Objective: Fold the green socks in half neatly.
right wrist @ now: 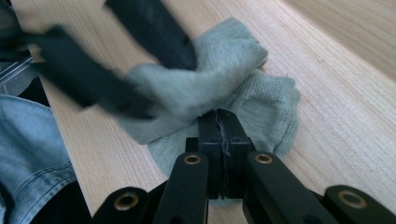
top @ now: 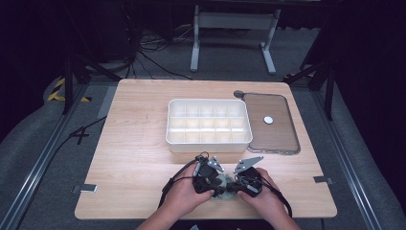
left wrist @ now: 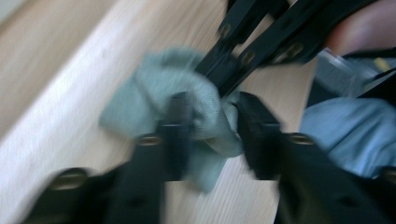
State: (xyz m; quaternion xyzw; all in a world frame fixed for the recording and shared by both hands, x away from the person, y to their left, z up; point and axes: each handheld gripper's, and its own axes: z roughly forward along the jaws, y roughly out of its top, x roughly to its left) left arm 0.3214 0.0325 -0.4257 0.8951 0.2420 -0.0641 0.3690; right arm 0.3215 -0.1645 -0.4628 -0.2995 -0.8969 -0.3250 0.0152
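Note:
A grey-green knitted sock (top: 223, 192) lies crumpled on the wooden table near its front edge, between both hands. In the right gripper view my right gripper (right wrist: 223, 126) is shut on the sock (right wrist: 266, 107), with fabric pinched in the thin seam between its jaws. My left gripper (left wrist: 212, 126) comes at the sock (left wrist: 140, 102) from the opposite side. Its jaws stand apart with a raised fold of the sock between them, and that view is blurred. The left gripper (right wrist: 166, 86) also shows in the right gripper view, straddling the fold.
A white box (top: 209, 143) divided into several compartments stands mid-table, just beyond the hands. To its right lies a clear flat lid (top: 282, 139) with a white knob. The table's front edge and the person's denim clothing (right wrist: 28, 140) are close behind the grippers.

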